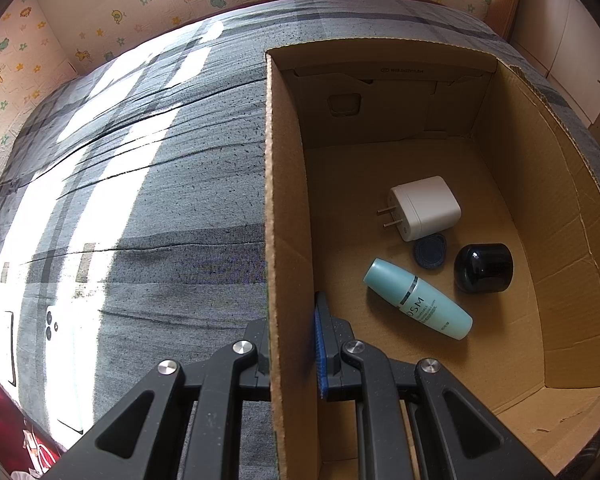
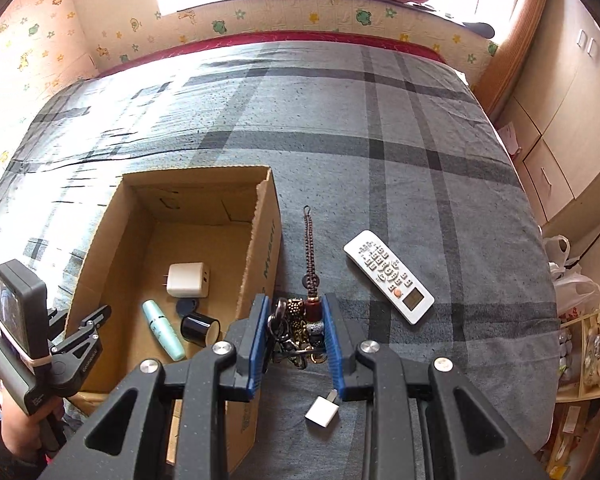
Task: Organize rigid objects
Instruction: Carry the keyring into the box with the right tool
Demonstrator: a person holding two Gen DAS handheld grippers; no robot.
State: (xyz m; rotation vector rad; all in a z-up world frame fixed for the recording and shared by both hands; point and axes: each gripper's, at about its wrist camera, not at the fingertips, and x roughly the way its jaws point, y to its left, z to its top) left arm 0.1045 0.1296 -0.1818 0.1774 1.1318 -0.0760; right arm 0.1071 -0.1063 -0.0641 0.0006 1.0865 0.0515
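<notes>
A cardboard box (image 2: pixel 260 240) lies on the bed. It holds a white charger (image 1: pixel 424 208), a teal bottle (image 1: pixel 418 300), a blue round tag (image 1: pixel 430 252) and a black cap (image 1: pixel 484 268). My left gripper (image 1: pixel 292 344) is shut on the box's left wall (image 1: pixel 284 208). My right gripper (image 2: pixel 296 332) is open, its fingers on either side of a keychain (image 2: pixel 300 320) with a braided cord (image 2: pixel 310 248). A white remote (image 2: pixel 388 276) and a small white adapter (image 2: pixel 322 412) lie on the bed.
The bed has a grey plaid cover (image 2: pixel 380 140). Padded patterned walls (image 2: pixel 260 12) run along its far side and left. Wooden cabinets (image 2: pixel 560 140) and a shelf with bags (image 2: pixel 580 340) stand at the right.
</notes>
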